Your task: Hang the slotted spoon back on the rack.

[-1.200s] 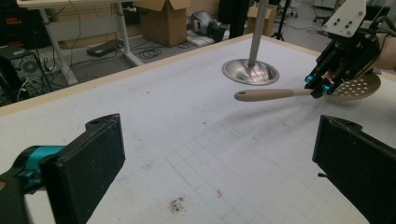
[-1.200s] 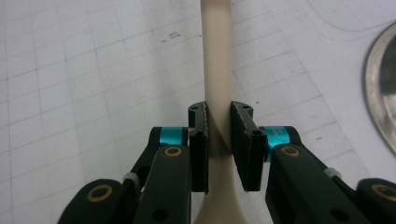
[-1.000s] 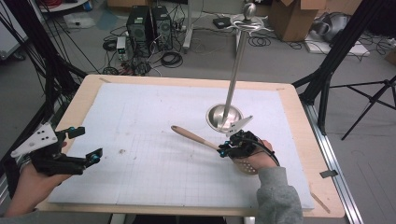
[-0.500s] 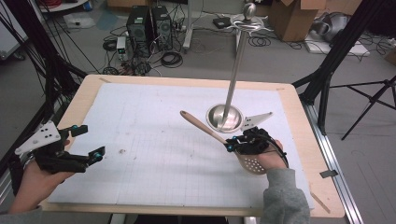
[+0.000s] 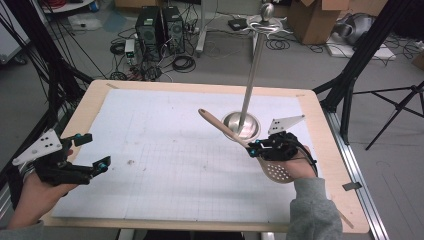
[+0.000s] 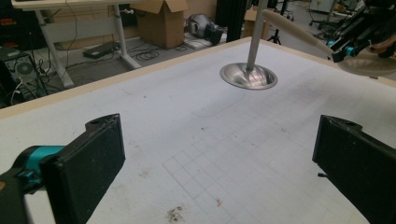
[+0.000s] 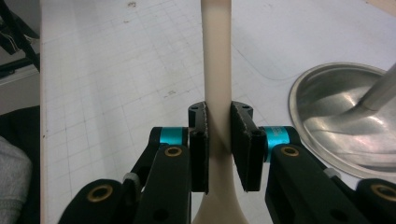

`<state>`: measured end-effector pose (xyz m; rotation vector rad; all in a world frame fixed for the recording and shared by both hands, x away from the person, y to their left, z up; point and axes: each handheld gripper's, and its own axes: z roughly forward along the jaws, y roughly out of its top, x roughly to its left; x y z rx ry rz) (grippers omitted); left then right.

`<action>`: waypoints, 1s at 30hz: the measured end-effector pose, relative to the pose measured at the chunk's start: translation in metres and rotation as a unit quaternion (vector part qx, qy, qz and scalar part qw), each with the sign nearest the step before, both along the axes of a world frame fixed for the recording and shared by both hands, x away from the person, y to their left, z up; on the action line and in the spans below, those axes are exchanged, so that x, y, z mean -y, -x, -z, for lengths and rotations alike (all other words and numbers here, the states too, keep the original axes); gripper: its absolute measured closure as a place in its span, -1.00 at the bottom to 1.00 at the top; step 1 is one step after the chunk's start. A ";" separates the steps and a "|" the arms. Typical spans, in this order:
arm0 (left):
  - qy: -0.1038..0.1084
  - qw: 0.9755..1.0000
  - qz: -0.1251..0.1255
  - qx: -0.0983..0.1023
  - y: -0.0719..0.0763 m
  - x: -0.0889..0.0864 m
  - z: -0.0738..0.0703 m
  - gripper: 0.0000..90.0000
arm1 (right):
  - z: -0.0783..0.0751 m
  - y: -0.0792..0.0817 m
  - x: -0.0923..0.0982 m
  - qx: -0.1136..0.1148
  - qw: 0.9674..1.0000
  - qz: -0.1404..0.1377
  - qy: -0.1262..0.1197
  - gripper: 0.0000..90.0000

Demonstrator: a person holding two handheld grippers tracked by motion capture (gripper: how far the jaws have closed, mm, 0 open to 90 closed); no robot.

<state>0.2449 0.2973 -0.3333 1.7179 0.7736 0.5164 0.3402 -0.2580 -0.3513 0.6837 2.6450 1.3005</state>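
The slotted wooden spoon (image 5: 240,139) hangs above the mat near the right side, handle slanting up toward the far left, perforated head (image 5: 278,171) nearest the person. The right gripper (image 7: 218,140) is clamped on its neck. Just beyond it stands the metal stand (image 5: 241,125). The left gripper (image 5: 82,157), jaws wide apart, hovers at the near left edge, holding nothing.

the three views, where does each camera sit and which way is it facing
High view: above the person's side, facing forward and down on the table; both forearms show.
Left gripper view: rides the open left gripper, facing the metal stand.
Right gripper view: along fingers clamping the slotted spoon.
Shared: stand, spoon.
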 end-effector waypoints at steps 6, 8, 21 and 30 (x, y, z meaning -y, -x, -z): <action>-0.003 1.000 -0.001 0.000 0.001 0.000 0.000 -0.94 | -0.011 -0.002 0.010 0.006 1.000 0.000 -0.002 0.73; -0.005 1.000 -0.002 0.001 0.002 -0.001 0.000 -0.94 | -0.016 -0.002 0.014 0.010 1.000 0.001 -0.003 0.73; 0.000 1.000 -0.007 0.002 0.007 -0.005 -0.001 -0.94 | -0.035 -0.004 0.043 0.036 0.998 0.045 -0.013 0.73; -0.003 1.000 -0.004 -0.010 0.008 -0.006 0.003 -0.94 | -0.046 -0.003 0.061 0.048 0.996 0.060 -0.041 0.73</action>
